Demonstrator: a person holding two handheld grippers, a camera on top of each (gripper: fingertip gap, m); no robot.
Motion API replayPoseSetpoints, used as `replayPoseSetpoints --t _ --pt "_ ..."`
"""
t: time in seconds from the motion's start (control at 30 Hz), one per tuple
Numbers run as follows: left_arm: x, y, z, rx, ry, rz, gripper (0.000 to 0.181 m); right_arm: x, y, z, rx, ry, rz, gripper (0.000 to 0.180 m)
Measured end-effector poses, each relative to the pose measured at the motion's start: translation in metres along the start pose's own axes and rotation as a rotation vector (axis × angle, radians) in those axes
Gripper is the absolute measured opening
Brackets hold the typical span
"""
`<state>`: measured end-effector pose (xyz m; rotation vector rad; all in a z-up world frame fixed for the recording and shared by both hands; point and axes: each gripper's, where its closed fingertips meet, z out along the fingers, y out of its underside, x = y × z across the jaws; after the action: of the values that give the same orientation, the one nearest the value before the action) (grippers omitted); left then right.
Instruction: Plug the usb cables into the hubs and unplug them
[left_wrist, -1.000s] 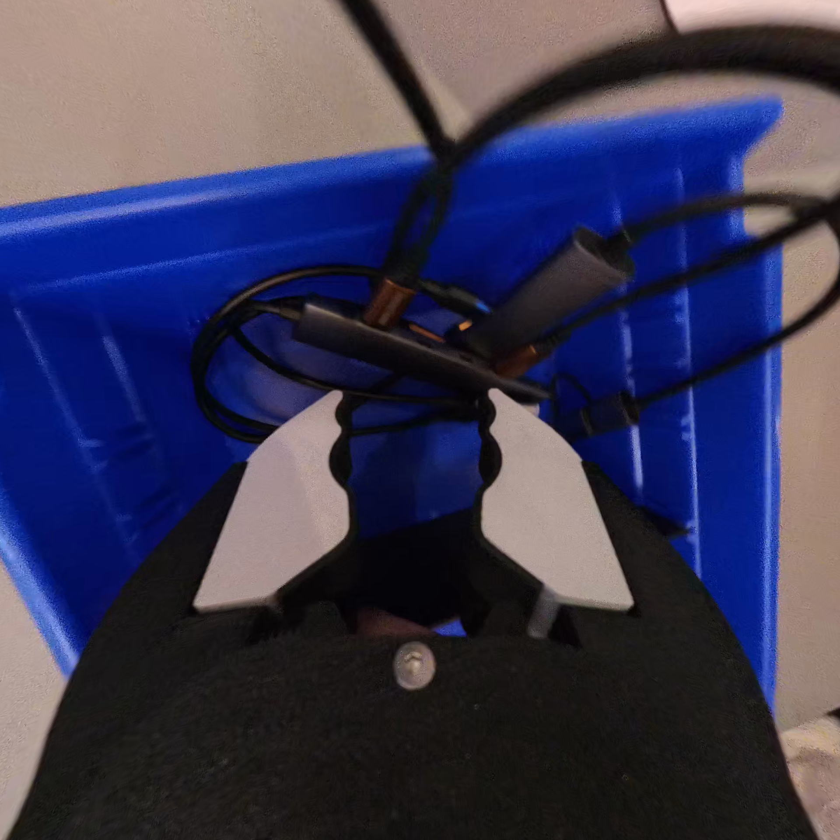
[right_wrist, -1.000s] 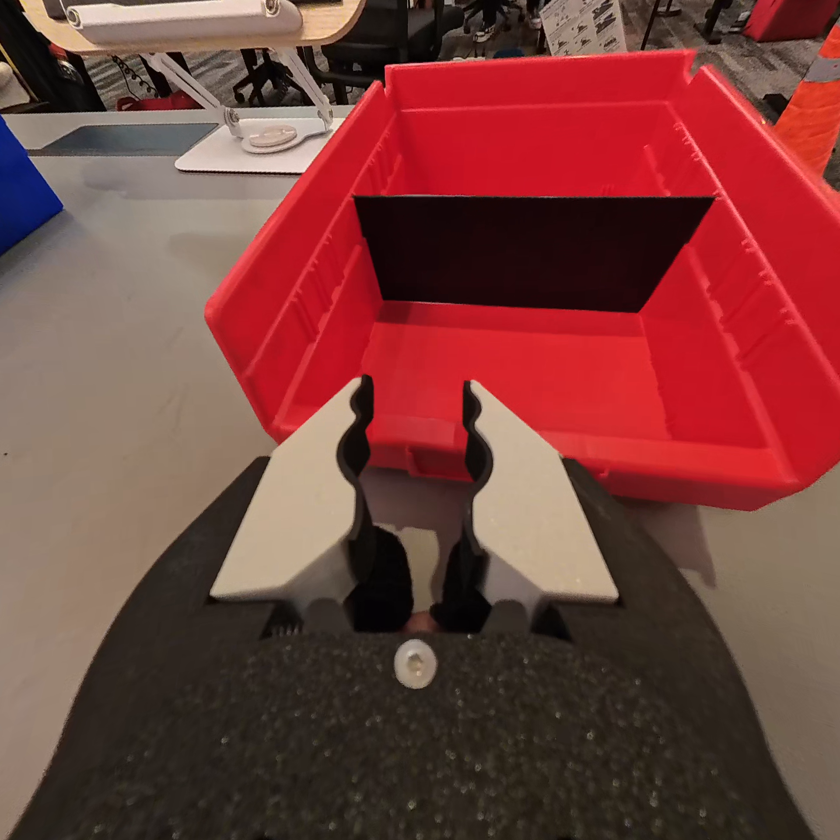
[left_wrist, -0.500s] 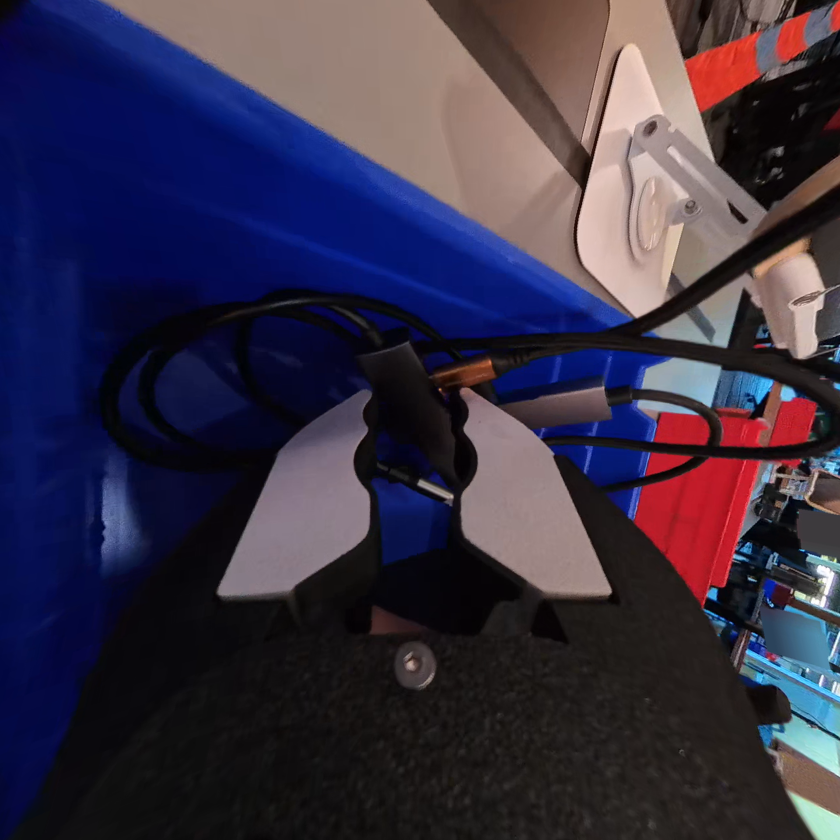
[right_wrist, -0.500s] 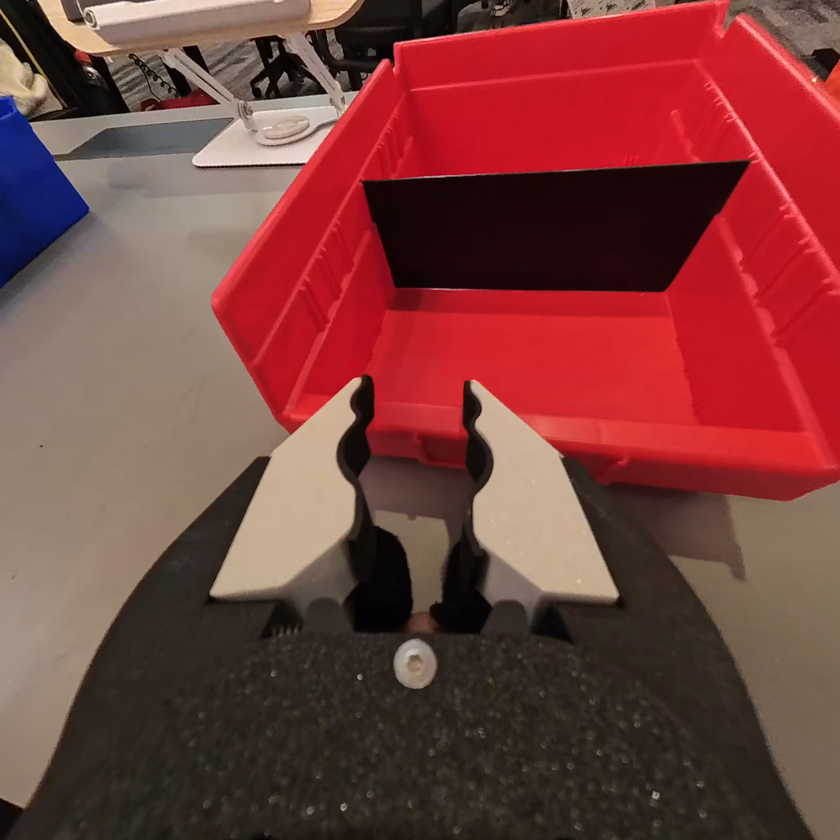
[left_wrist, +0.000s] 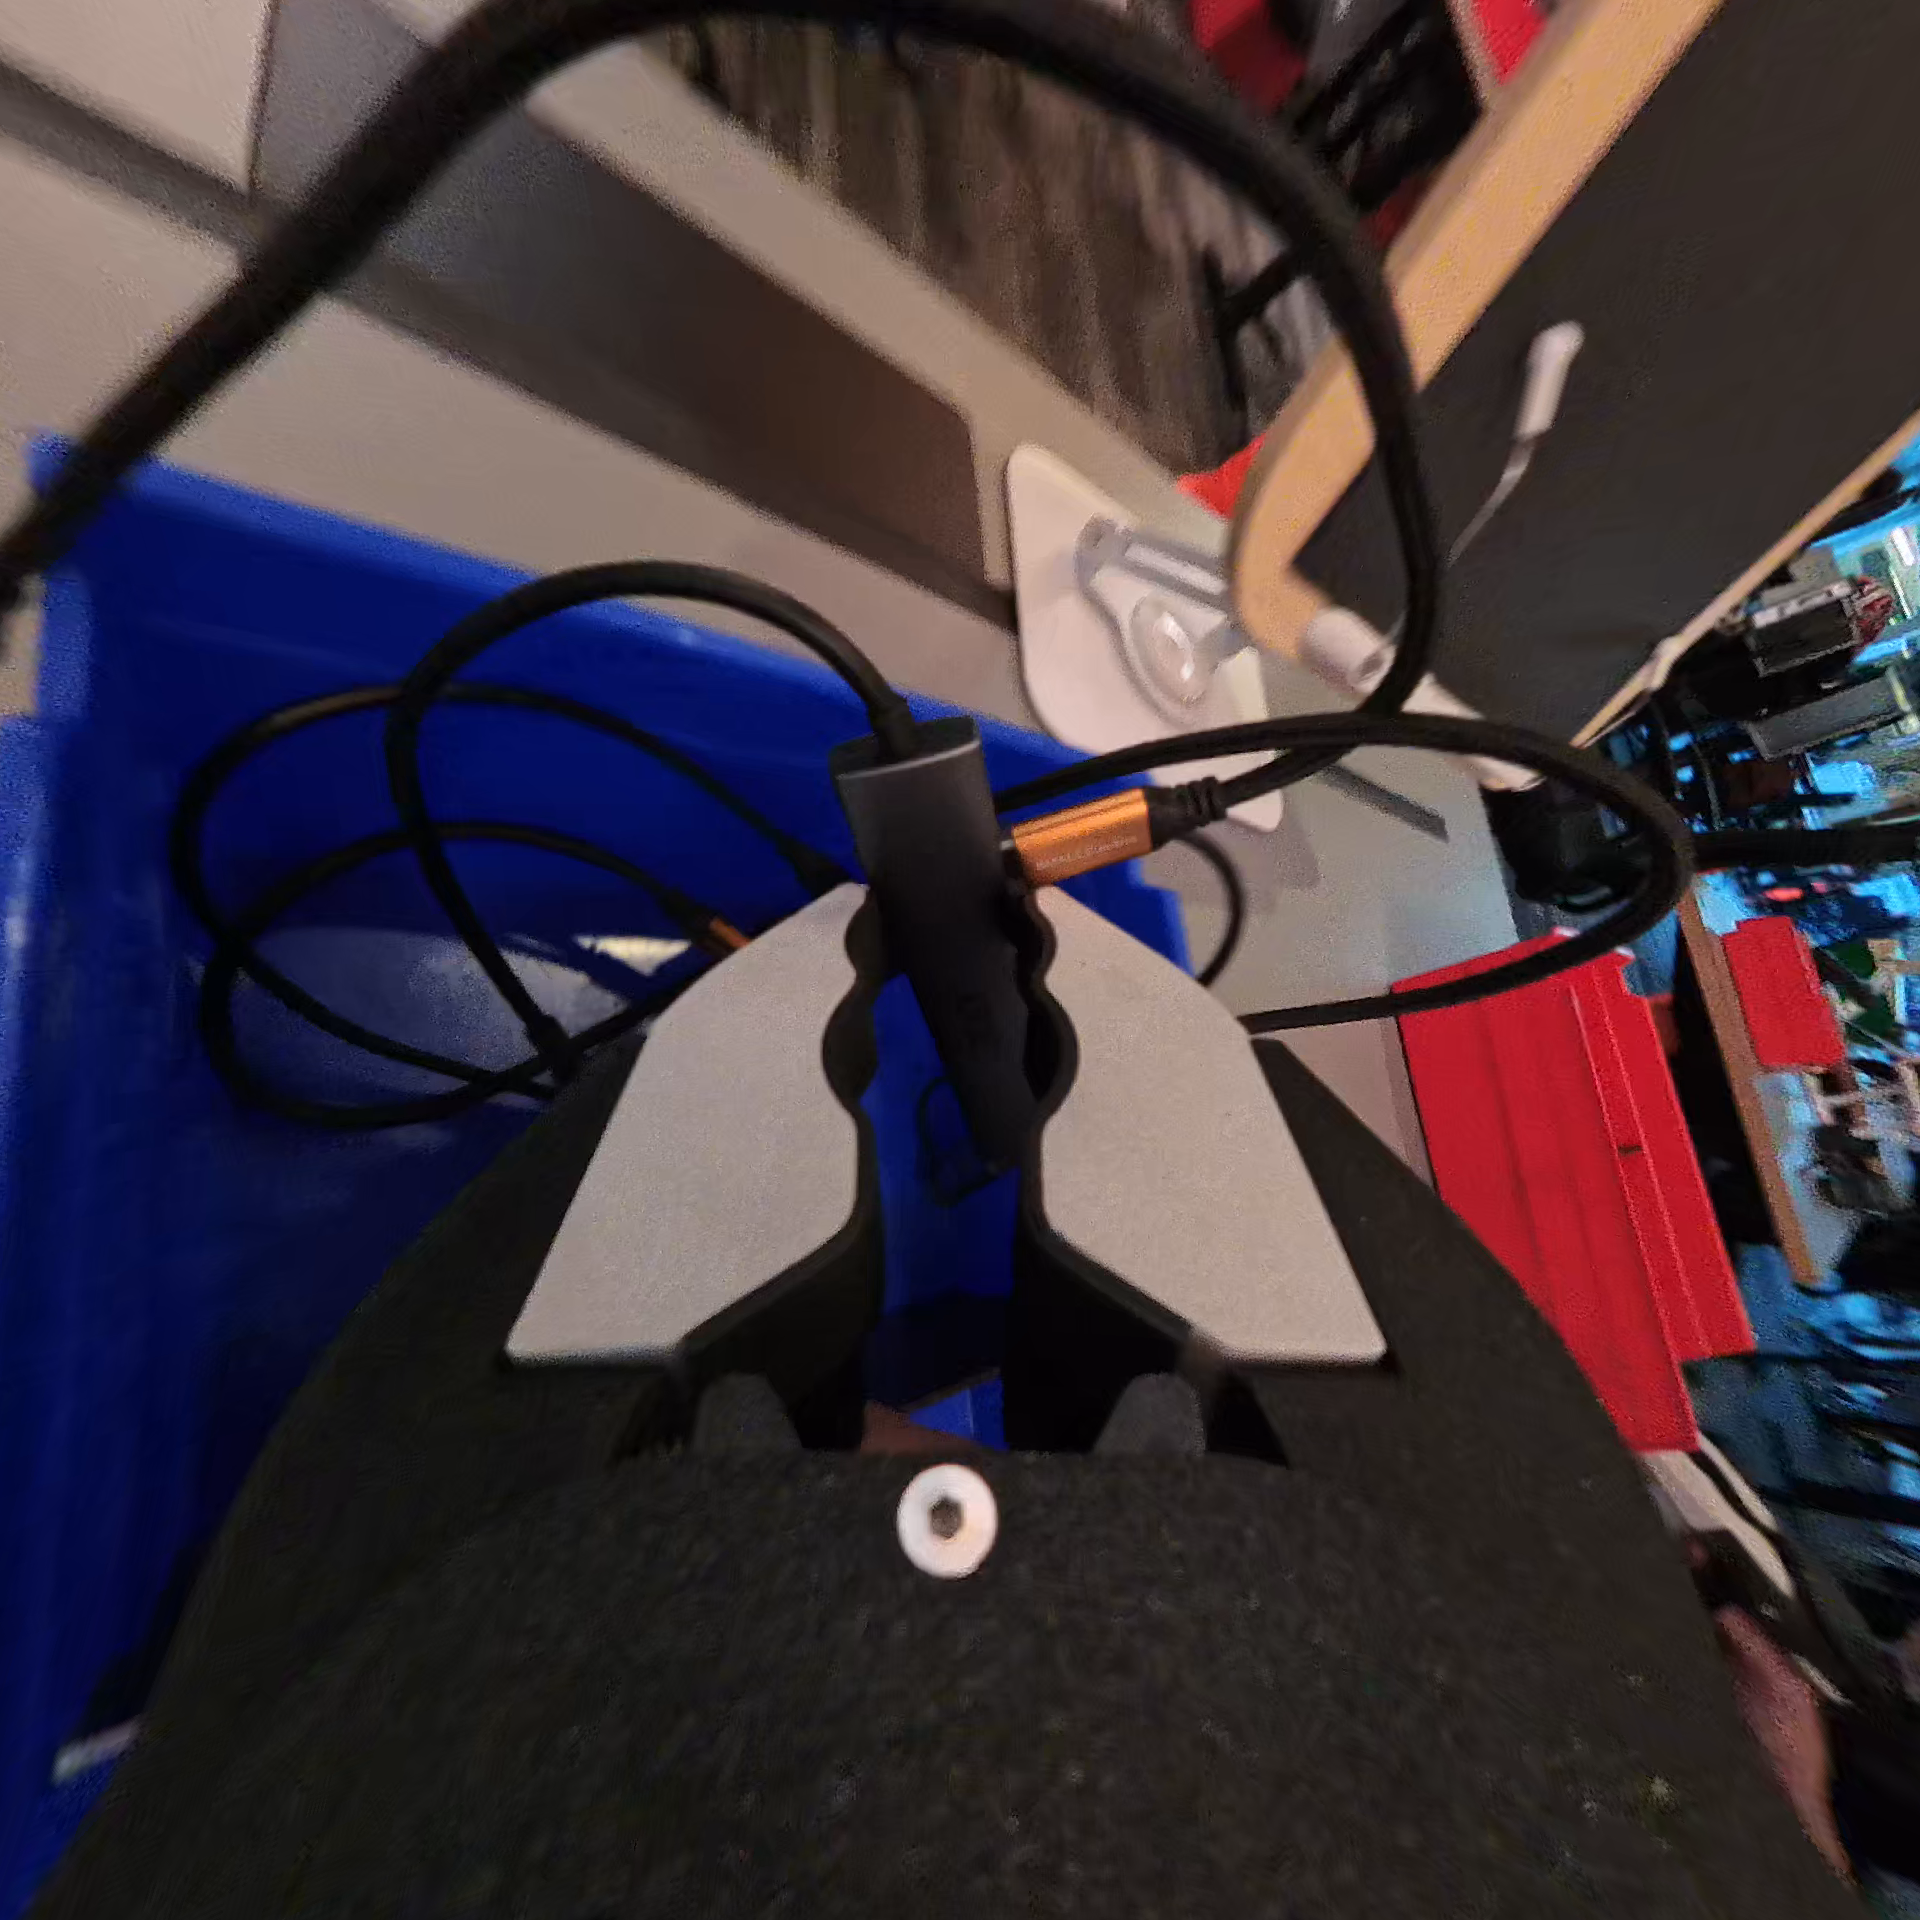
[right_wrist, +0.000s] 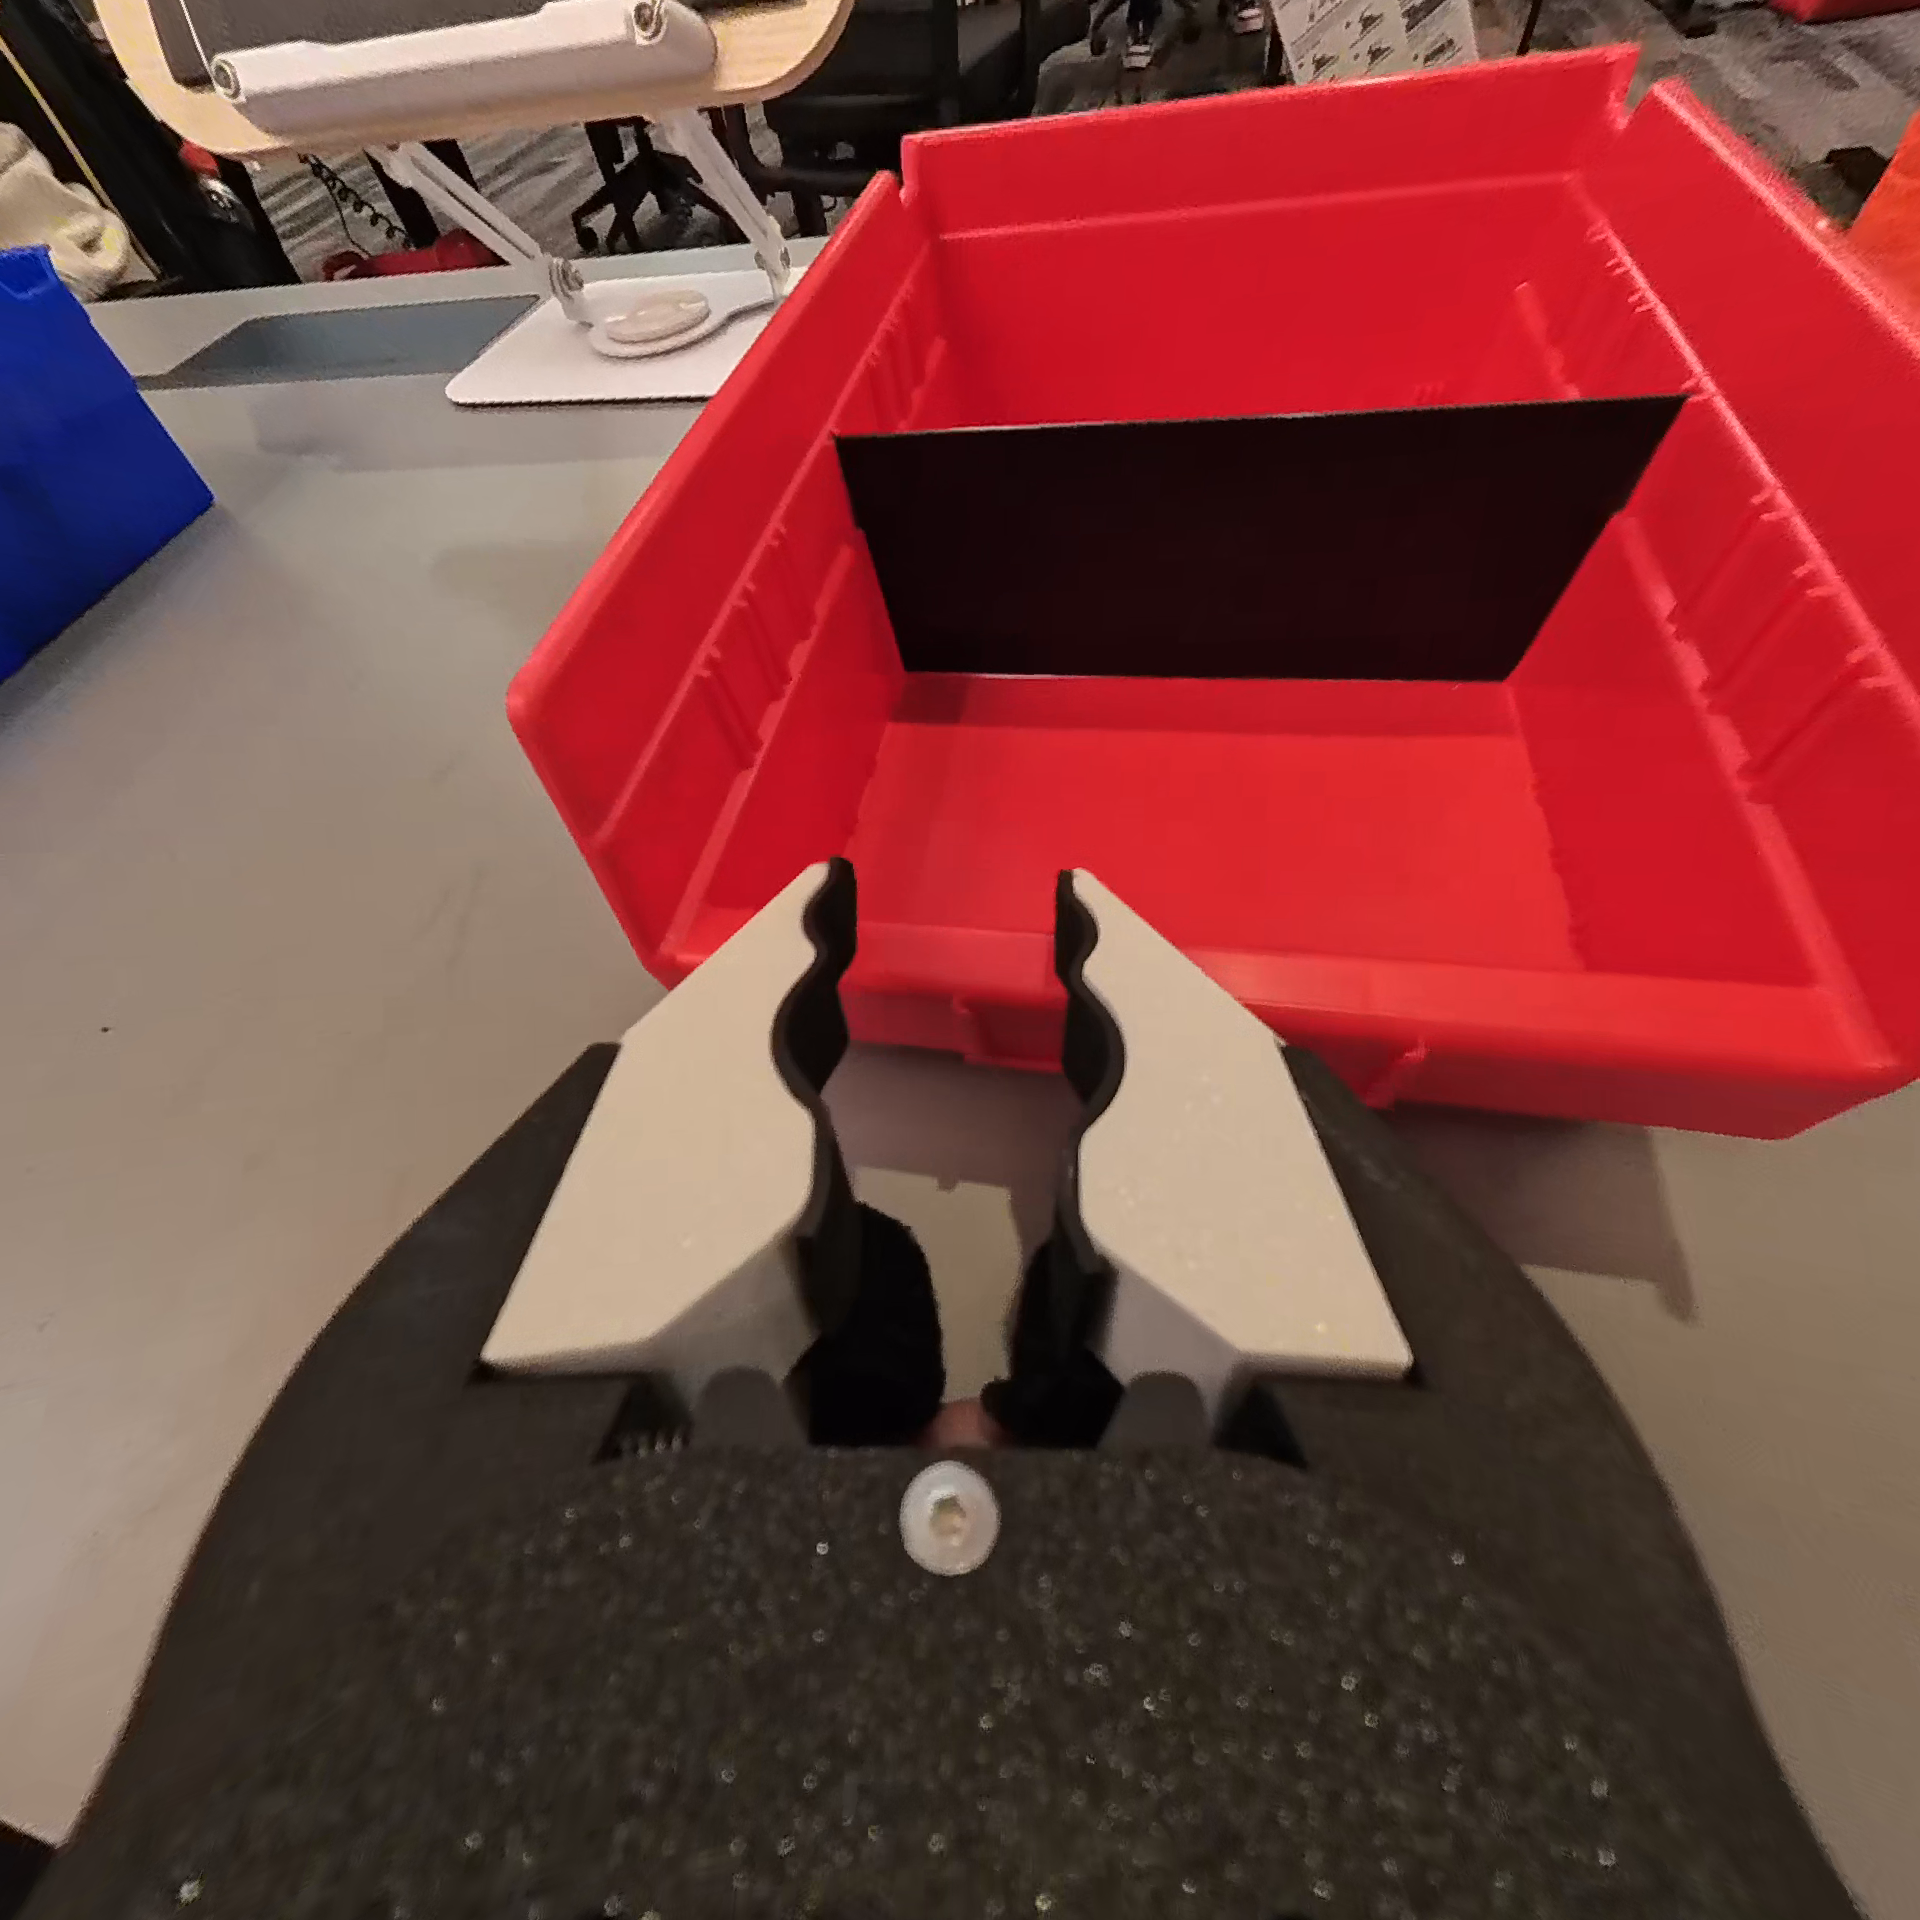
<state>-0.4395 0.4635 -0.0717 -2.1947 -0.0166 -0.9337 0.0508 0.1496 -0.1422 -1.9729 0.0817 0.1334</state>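
My left gripper is shut on a dark grey USB hub and holds it up over the blue bin. An orange-tipped USB plug sits in the hub's side, and its thick black cable loops up and across the view. Thin black cables hang in loops down into the blue bin. My right gripper is open and empty, just in front of the red bin on the grey table.
The red bin has a black divider across its middle and nothing else shows inside. A white stand base sits on the table behind it. The blue bin's corner shows at the left. The red bin also shows in the left wrist view. About 60 cm separates my left fingertips from my right.
My left gripper closed on the hub inside the blue bin and lifted it, turning toward the red bin, with the cables trailing. My right gripper stayed open and drifted slightly left and back.
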Motion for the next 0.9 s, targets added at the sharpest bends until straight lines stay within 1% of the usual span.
replayPoseSetpoints --t 0.07,0.13,0.23,0.3,0.4,0.47,0.53,0.6,0.67,0.73,0.83,0.9 --pt "0.027 -0.015 -0.022 0.11 0.021 0.095 0.025 0.0 -0.001 0.0 0.004 -0.003 0.008 0.037" --pt "0.057 -0.029 -0.045 0.183 0.024 0.217 0.025 -0.001 -0.001 0.0 0.003 -0.006 0.009 0.037" --pt "0.115 -0.051 -0.083 0.304 0.037 0.466 0.023 -0.001 -0.003 -0.001 0.014 0.001 0.001 0.036" --pt "0.153 -0.061 -0.107 0.36 -0.023 0.651 0.022 -0.001 -0.005 -0.001 0.02 0.004 -0.005 0.036" --pt "0.213 -0.065 -0.138 0.43 -0.083 0.903 0.022 -0.003 -0.006 -0.001 0.023 0.003 -0.007 0.036" --pt "0.247 -0.059 -0.149 0.456 -0.118 1.045 0.022 -0.004 -0.008 -0.002 0.033 0.002 -0.013 0.035" --pt "0.278 -0.041 -0.149 0.458 -0.101 1.158 0.022 -0.006 -0.012 -0.004 0.056 0.001 -0.027 0.035" --pt "0.3 -0.013 -0.139 0.432 -0.063 1.236 0.021 -0.01 -0.02 -0.008 0.1 -0.006 -0.045 0.035" --pt "0.309 0.016 -0.12 0.398 -0.039 1.285 0.022 -0.017 -0.033 -0.015 0.168 -0.031 -0.058 0.035" --pt "0.305 0.049 -0.095 0.343 -0.002 1.287 0.022 -0.03 -0.047 -0.024 0.244 -0.08 -0.055 0.035" --pt "0.299 0.11 -0.062 0.261 0.164 1.262 0.022 -0.068 -0.067 -0.036 0.344 -0.267 0.019 0.034" --pt "0.296 0.152 -0.047 0.211 0.261 1.249 0.021 -0.107 -0.079 -0.04 0.367 -0.427 0.058 0.033"
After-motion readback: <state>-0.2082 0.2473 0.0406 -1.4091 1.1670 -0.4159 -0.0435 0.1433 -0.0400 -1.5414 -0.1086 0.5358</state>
